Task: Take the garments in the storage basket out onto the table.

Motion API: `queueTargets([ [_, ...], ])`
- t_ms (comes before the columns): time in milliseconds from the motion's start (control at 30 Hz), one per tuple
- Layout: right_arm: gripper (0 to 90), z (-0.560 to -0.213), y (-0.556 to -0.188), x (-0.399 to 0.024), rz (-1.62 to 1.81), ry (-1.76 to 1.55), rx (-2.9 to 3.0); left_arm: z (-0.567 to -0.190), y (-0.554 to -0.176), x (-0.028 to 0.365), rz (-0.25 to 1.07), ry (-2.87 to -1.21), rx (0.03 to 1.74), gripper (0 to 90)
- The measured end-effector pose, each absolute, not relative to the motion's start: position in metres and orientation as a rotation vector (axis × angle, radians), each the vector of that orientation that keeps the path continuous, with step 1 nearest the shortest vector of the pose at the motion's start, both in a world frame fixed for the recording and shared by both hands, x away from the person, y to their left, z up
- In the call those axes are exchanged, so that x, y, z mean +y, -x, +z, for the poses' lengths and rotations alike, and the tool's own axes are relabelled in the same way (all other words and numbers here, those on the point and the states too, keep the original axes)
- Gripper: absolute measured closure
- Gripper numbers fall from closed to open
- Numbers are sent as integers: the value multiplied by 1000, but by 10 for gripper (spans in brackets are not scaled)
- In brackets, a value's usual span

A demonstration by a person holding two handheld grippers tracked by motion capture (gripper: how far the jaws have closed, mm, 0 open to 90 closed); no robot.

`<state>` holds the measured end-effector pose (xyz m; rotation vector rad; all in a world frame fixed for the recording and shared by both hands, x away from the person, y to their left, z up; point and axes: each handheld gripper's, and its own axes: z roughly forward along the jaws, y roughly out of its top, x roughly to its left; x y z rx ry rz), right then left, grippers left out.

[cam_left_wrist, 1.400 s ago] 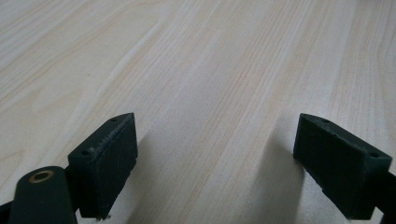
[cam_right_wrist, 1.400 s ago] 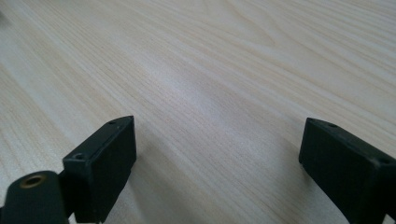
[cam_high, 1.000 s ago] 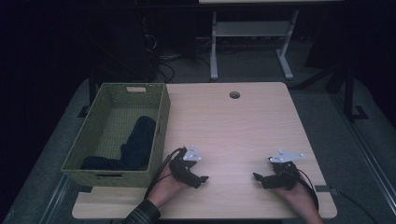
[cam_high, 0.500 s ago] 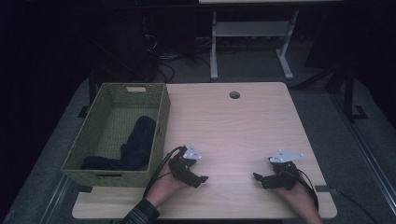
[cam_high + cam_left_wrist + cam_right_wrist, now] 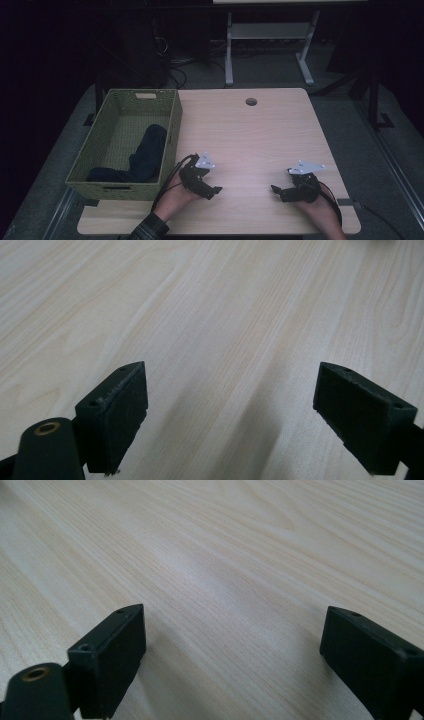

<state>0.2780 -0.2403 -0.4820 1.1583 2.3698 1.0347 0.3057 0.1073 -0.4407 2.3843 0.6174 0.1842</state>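
A green woven basket (image 5: 170,131) stands on the left part of the light wooden table (image 5: 250,135), with a dark blue garment (image 5: 145,155) lying inside it. My left gripper (image 5: 212,190) rests low over the table's front, just right of the basket. It is open, and bare wood lies between its jaws (image 5: 230,415). Near the front right my right gripper (image 5: 276,190) points left. It too is open, with only the tabletop between its black pads (image 5: 110,655).
A round cable hole (image 5: 251,102) sits near the table's far edge. Beyond the table stands a white metal frame (image 5: 265,45) on a dark floor with cables. Bare tabletop stretches between and beyond the two grippers.
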Motion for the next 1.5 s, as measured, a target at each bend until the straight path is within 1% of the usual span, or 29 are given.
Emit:
queueTargets([
  [933,108,-482,-278,-240,1035,-1159,2369,-416,-306,108,153,-2384,622,140],
  [1500,108,-482,-278,-240,1036,-1159,2369,-398,-310,107,170,-2360,599,140],
])
